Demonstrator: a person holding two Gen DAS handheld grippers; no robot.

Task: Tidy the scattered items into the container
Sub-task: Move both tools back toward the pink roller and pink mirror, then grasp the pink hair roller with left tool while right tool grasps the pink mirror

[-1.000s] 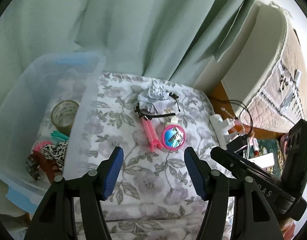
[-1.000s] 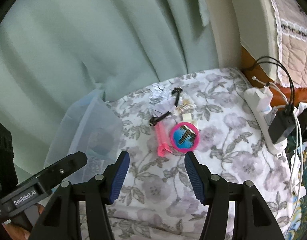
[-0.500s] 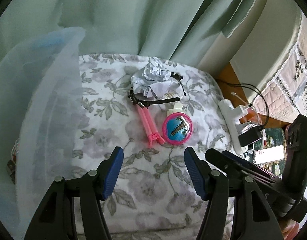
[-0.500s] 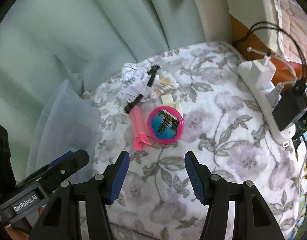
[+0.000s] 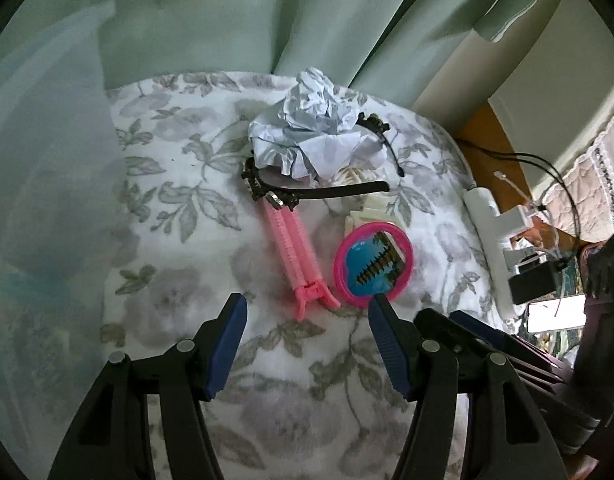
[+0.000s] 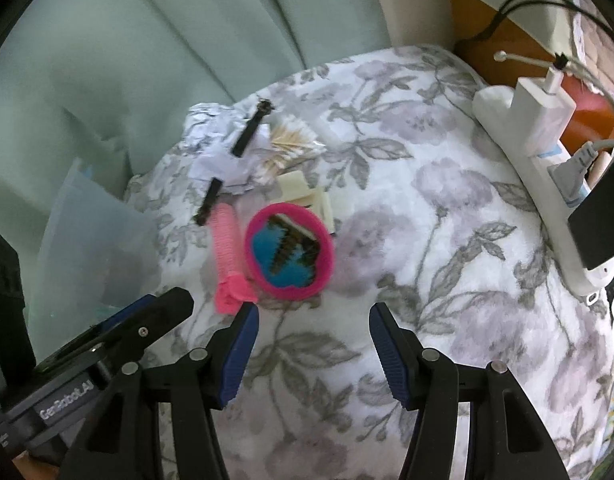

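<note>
both grippers, left gripper [image 5: 307, 316] and right gripper [image 6: 313, 326], are hanging spread and empty over the pink hair clip [image 5: 297, 254] and pink round mirror [image 5: 373, 266] on the floral cloth [image 6: 447, 260]; the container [image 5: 39, 200] is sitting left, so next is probably a pinch.

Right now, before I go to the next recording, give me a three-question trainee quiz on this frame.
1. True or false: the left gripper holds the pink hair clip.
2. What lies partly on top of the black headband? A) crumpled paper B) pink round mirror C) power strip
3. Fill in: the translucent container sits to the ___ of the items in the left wrist view.

Key: 1 false, both jaws stand open and empty; 2 A; 3 left.
</note>
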